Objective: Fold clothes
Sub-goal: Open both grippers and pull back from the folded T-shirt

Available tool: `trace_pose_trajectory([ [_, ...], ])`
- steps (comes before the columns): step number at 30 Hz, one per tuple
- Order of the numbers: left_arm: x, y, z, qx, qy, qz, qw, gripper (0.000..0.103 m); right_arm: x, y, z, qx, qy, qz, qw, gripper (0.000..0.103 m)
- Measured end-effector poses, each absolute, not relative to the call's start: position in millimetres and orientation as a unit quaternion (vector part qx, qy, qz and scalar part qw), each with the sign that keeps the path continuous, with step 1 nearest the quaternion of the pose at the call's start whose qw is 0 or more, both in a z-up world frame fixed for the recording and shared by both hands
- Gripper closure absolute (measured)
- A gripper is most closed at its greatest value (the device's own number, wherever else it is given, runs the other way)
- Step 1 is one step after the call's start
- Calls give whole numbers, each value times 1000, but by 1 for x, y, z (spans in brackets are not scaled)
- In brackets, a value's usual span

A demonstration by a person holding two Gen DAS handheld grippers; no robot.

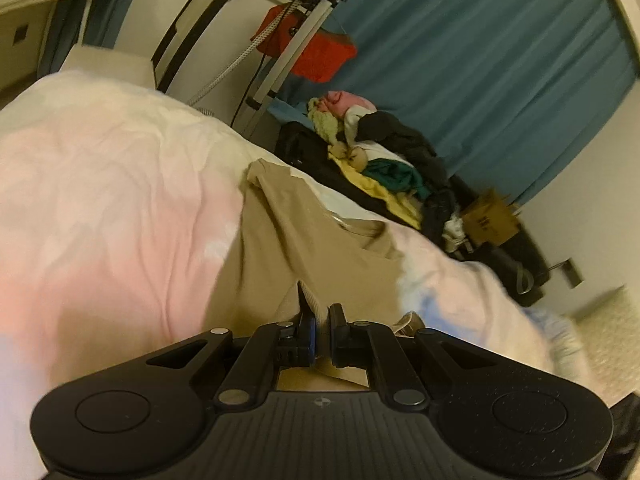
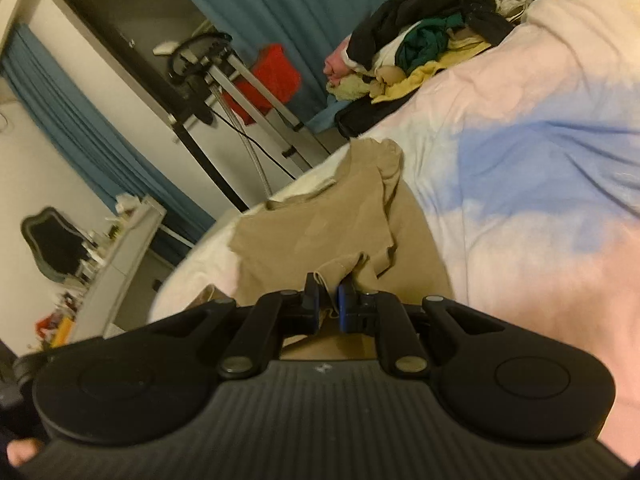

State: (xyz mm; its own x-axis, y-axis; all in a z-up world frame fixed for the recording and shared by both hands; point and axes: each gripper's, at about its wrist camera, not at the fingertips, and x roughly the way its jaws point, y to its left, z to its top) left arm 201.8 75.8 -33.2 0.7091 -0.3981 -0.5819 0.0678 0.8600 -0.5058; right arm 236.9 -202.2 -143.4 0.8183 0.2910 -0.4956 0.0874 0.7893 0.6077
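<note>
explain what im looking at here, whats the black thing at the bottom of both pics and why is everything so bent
The black thing is a hand-held gripper: a person carries one in each hand, each with two fingers that pinch. A wide-angle camera sits on each gripper looking along its fingers, which bends the room. One picture comes from the left gripper, the other from the right gripper.

Both look at a bed with a pastel pink and blue cover. A tan shirt lies on it, and each gripper is closed on a bit of that shirt's fabric, as if to fold it. Beyond the bed is a pile of mixed clothes in front of a blue curtain.
</note>
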Motion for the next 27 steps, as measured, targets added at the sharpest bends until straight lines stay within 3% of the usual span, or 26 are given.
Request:
trace_pose_trajectory([
  [9, 264, 60, -108, -173, 374, -103, 905, 96, 296, -180, -201, 221, 337, 42, 914, 90],
  [15, 254, 49, -103, -112, 357, -119, 920, 90, 293, -176, -194, 209, 346, 37, 914, 88],
  [18, 234, 47, -88, -95, 345, -118, 926, 63, 270, -175, -175, 195, 328, 40, 923, 85],
  [19, 226, 47, -81, -88, 339, -116, 929, 52, 259, -175, -167, 190, 319, 42, 928, 79],
  [20, 216, 47, -73, -80, 332, -113, 933, 49, 249, -174, -160, 185, 310, 43, 931, 72],
  [22, 195, 47, -57, -64, 317, -108, 940, 41, 228, -174, -145, 174, 293, 46, 939, 26],
  [23, 183, 49, -47, -63, 306, -109, 944, 28, 218, -173, -138, 169, 284, 47, 943, 16],
  [25, 158, 53, -28, -60, 285, -110, 950, 11, 197, -172, -123, 159, 265, 50, 950, 12],
  [27, 133, 54, -11, -51, 261, -108, 958, 5, 176, -171, -109, 148, 247, 53, 956, 12],
])
